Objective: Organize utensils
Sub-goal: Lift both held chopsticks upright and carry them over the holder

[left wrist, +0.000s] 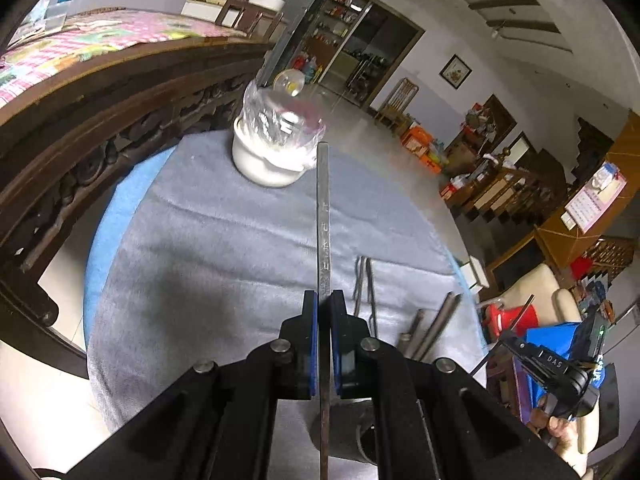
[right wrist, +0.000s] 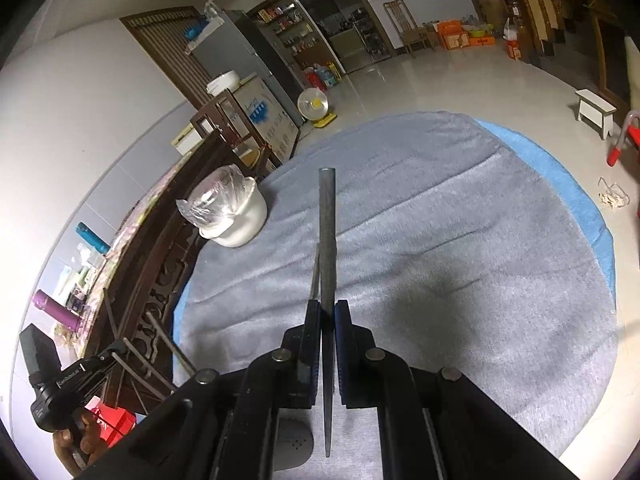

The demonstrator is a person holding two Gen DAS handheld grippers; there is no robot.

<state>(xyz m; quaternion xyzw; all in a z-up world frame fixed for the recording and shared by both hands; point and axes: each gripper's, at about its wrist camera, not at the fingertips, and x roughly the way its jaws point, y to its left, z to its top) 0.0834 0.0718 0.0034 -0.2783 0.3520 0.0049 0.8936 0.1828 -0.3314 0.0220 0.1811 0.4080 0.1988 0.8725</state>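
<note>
My left gripper is shut on a flat metal utensil handle that points forward toward a white holder cup wrapped in clear plastic at the far side of the round table. My right gripper is shut on a grey metal chopstick held above the grey cloth. The cup also shows in the right wrist view, far left of the chopstick. More metal utensils and rods lie on the cloth right of my left gripper.
The round table has a grey cloth over a blue one. A carved dark wooden bench runs along the table's far left side. A small fan and a white stool stand on the tiled floor beyond.
</note>
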